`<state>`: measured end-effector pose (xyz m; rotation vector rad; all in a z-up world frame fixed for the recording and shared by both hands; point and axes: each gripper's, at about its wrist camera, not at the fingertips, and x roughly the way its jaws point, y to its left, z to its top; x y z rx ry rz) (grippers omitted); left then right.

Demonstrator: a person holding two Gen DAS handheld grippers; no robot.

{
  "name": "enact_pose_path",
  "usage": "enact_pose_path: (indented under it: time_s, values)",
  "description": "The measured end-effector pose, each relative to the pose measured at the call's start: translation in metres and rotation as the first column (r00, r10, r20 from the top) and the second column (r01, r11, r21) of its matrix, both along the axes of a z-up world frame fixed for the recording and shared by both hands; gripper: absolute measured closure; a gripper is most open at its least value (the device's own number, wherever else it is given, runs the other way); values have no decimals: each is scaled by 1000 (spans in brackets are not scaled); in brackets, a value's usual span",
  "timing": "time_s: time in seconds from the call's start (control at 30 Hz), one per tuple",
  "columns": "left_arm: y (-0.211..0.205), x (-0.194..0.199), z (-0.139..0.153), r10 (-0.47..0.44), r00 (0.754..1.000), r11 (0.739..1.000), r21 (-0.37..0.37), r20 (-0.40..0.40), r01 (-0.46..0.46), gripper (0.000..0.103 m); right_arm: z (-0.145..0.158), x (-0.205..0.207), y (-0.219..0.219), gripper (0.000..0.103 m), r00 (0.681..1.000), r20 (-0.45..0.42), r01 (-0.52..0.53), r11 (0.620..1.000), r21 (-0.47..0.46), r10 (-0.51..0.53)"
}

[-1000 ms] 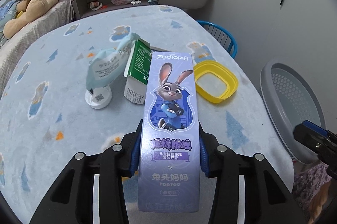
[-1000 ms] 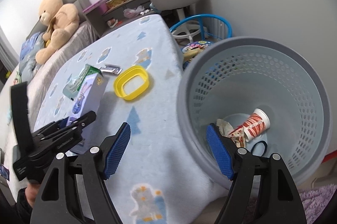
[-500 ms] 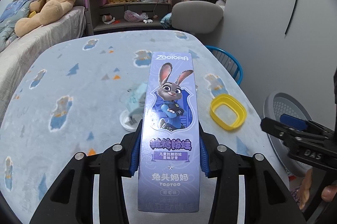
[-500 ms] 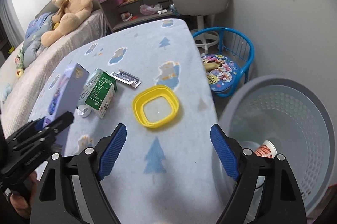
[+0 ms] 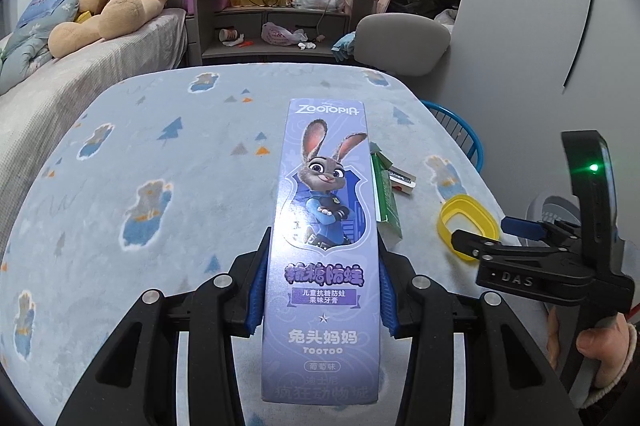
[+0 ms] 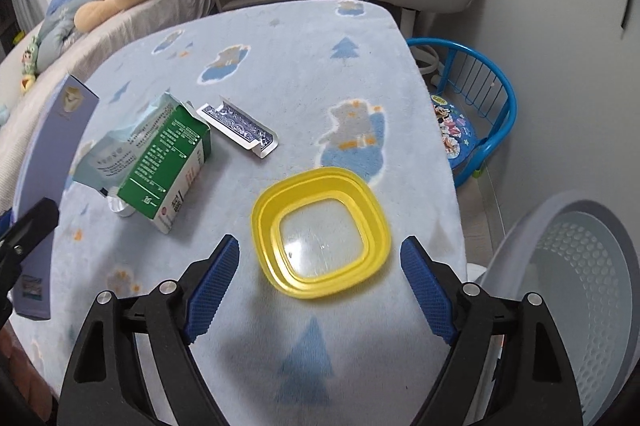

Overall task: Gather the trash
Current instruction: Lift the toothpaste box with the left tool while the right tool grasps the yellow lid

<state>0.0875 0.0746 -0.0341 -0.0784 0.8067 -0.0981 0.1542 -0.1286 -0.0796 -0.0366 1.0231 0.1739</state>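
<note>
Above the blue-patterned table (image 5: 168, 161), a purple toothpaste box (image 5: 324, 254) sits clamped in the left gripper (image 5: 322, 292), while the right gripper (image 6: 320, 290), fingers spread wide, hovers over a yellow lid (image 6: 320, 232) near the table edge beside the grey basket (image 6: 580, 290).

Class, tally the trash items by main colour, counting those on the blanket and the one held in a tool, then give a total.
Purple, toothpaste box: 1
Green, carton: 1
Blue, card box: 1
Yellow, lid: 1
Pale blue, crumpled wrapper: 1
Total: 5
</note>
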Motion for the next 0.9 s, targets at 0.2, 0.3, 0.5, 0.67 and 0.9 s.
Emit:
enact_pose_path:
  time_s: [0.2, 0.3, 0.5, 0.67, 0.9]
  values:
    - [-1, 2, -1, 5, 1000, 1000, -3, -6, -5, 60, -14, 12, 6, 14, 999, -46, -14, 999, -30, 13]
    - [-2, 2, -2, 6, 1000, 1000, -3, -10, -6, 60, -20, 13, 11, 8, 999, -51, -22, 998, -62, 19]
    - [-3, 4, -5, 4, 1000, 1000, 0, -24, -4, 60, -24, 19, 12, 6, 999, -39, -17, 998, -60, 14]
    - [-5, 3, -4, 2, 1000, 1000, 2, -25, -2, 60, -24, 20, 13, 6, 1000, -26, -16, 998, -60, 14]
    - [-5, -3, 3, 4, 1000, 1000, 8, -12, -4, 60, -18, 12, 12, 28, 1000, 6, 3, 999, -52, -3]
